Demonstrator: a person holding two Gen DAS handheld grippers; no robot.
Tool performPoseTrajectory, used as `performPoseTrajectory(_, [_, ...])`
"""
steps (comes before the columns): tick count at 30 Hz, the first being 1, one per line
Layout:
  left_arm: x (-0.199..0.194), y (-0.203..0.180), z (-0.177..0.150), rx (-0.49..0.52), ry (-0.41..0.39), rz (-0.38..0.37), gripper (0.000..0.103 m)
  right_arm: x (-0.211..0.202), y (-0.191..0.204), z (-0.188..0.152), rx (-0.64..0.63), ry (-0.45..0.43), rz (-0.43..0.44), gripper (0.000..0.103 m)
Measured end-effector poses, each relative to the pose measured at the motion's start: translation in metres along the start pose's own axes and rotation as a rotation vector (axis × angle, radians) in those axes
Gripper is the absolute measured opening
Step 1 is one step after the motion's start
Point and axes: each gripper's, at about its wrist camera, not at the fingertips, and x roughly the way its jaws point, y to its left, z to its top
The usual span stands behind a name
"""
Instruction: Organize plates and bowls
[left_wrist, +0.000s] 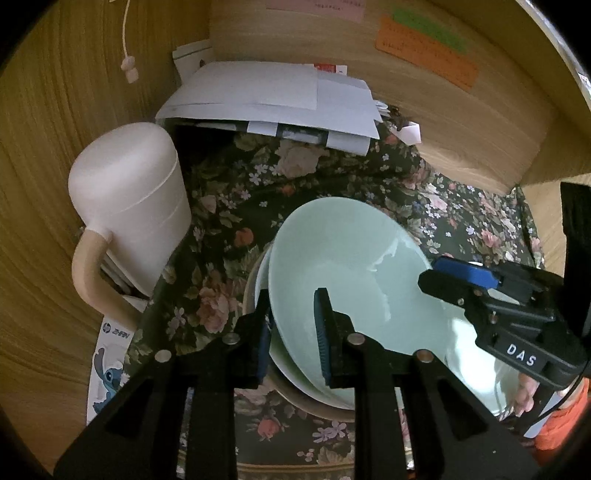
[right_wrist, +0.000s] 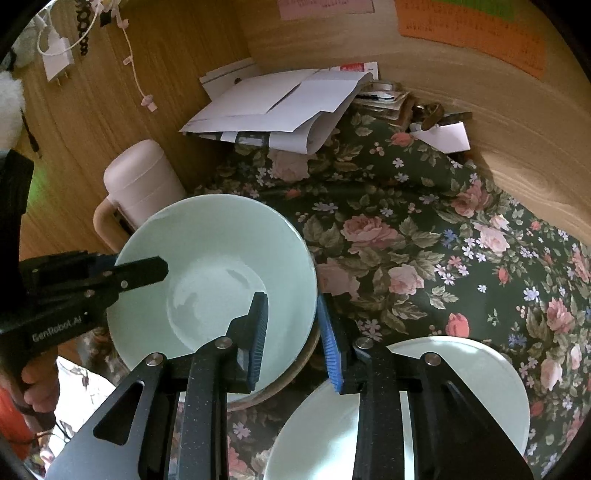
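Floral tablecloth (right_wrist: 424, 229), glossy round green bowl (right_wrist: 221, 266), both jaws clamping its rim.

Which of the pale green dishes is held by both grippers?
The deep bowl beside the pink jug; the flat plate lies untouched.

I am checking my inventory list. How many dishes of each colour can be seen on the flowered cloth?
Pale green: 2, the bowl and the plate
Tan: 1, the dish under the bowl, only its rim visible
Total: 3
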Motion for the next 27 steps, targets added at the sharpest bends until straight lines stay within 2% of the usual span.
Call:
performPoseTrajectory(9, [0.000,0.001,0.006,0.002,0.028,0.001,0.021,-0.005,-0.001,-0.001,0.010,-0.002,0.004,0.028])
performPoseTrajectory(13, [-0.006,0.004,0.009,0.005,0.001,0.020,0.022,-0.008,-0.002,-0.001,0.010,-0.005,0.005,0.034])
performPoseTrajectory(16, [-0.013,0.010,0.009,-0.002,-0.011,-0.007,0.022,-0.010,-0.002,0.000,0.013,-0.008,0.005,0.036])
performPoseTrajectory(22, [-0.008,0.018,0.001,-0.003,0.017,0.012,0.022,-0.008,-0.001,0.001,0.016,0.003,0.004,0.041])
performPoseTrajectory(27, [-0.002,0.024,-0.010,-0.023,0.043,0.000,0.032,0.000,-0.002,0.001,0.017,0.032,0.008,0.042])
